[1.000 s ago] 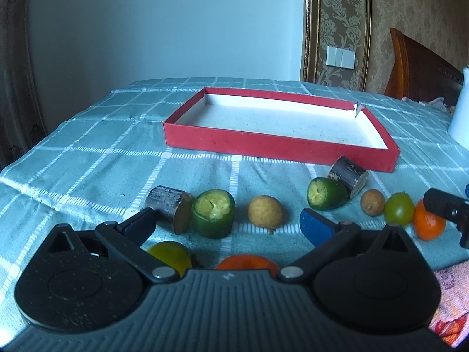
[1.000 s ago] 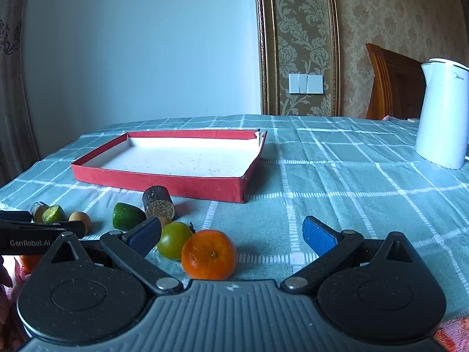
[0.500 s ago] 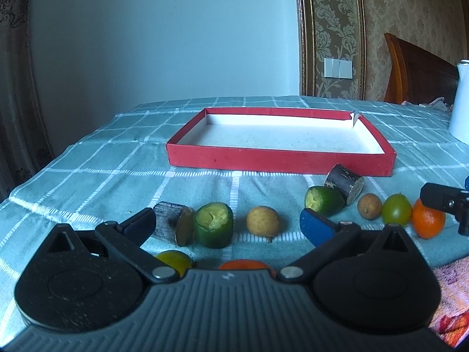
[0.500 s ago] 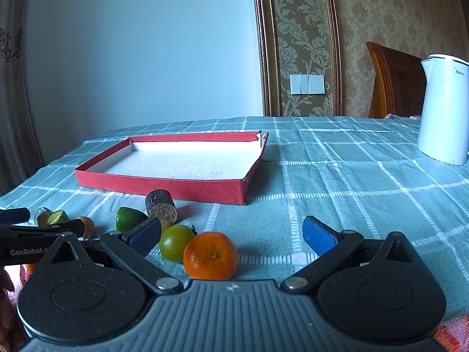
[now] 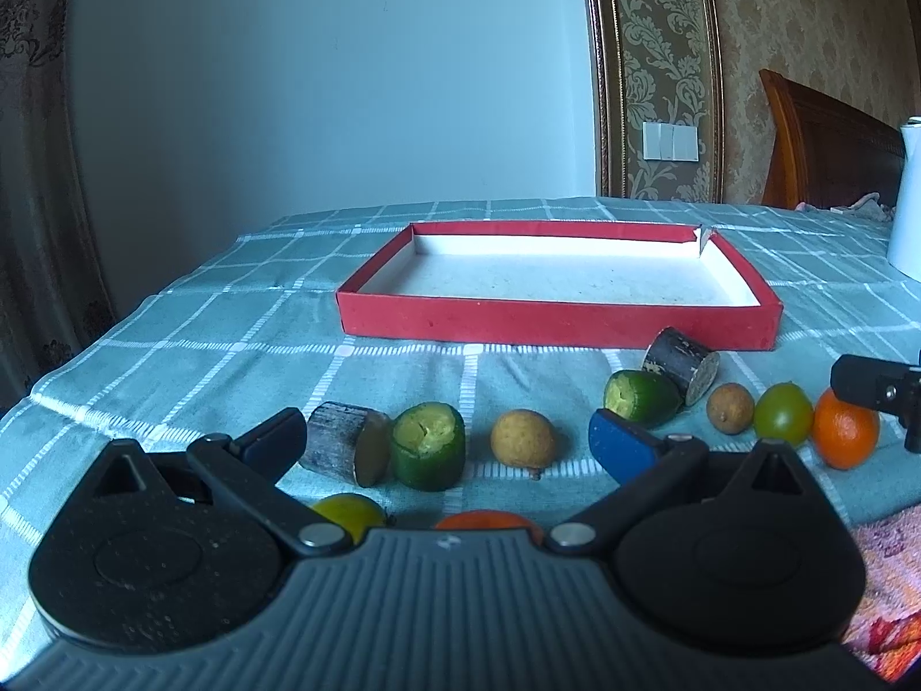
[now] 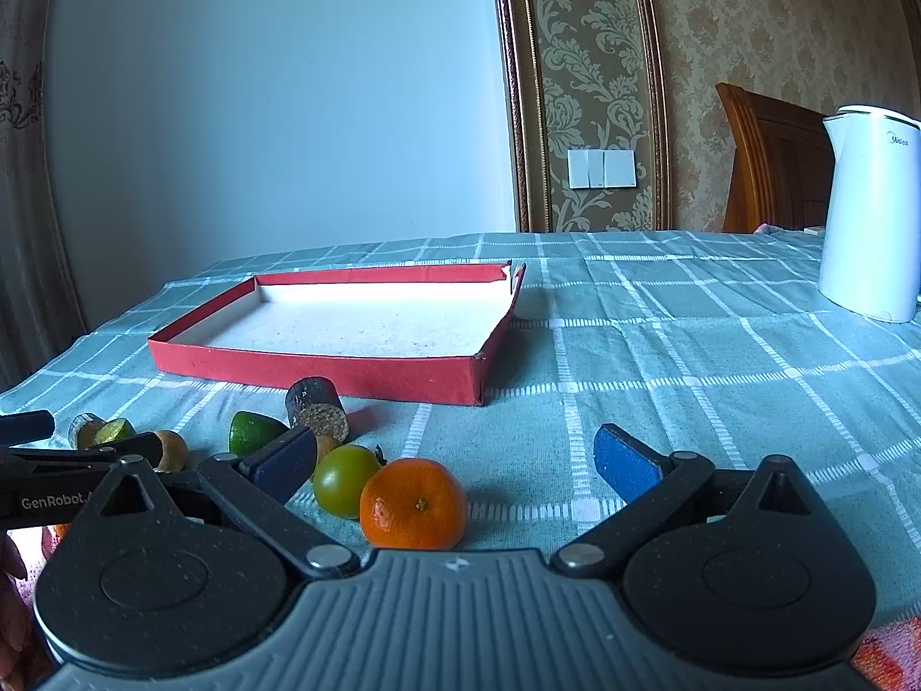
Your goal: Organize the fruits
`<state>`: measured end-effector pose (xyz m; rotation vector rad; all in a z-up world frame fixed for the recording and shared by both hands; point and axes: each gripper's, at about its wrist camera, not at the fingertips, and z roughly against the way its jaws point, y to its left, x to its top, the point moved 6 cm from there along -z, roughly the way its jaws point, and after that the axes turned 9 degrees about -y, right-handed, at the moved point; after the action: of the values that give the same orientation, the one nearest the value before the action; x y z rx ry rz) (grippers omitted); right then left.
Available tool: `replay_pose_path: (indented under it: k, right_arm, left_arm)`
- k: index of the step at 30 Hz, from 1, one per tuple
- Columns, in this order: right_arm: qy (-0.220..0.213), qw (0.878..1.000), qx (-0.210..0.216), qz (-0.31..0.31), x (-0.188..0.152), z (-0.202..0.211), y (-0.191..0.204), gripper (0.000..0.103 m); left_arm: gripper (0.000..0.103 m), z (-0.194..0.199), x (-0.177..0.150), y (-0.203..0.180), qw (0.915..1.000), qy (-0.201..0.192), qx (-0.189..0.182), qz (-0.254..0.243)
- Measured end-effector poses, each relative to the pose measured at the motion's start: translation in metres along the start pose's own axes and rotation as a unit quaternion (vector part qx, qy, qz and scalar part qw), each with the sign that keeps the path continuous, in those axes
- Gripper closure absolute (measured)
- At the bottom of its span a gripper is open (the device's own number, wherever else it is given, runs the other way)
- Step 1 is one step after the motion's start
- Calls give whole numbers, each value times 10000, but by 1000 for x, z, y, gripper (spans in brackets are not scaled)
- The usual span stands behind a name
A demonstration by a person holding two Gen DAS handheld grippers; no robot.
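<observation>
Both claws spread, empty. Right gripper (image 6: 455, 455) near orange (image 6: 413, 504), before red tray (image 6: 322, 371): straddle squarely, squeeze gently.

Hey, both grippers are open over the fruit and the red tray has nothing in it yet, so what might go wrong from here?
1. The tangerine and green tomato touch; closing the right gripper on one may roll the other away.
2. The two grippers are close together: the left gripper shows in the right view, so they may collide.
3. The red tray has a low wall; round fruit dropped in could bounce out.
</observation>
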<state>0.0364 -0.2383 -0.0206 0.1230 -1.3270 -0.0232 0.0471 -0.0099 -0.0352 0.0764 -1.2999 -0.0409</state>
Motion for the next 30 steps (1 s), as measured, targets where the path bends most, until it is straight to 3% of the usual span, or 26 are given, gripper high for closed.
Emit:
replay_pose_path:
  k: [30]
  right_arm:
    - [10,10000,8,13,-2,-1,0,0]
  left_arm:
    - [0,1,0,3,9999,-12,-41,103]
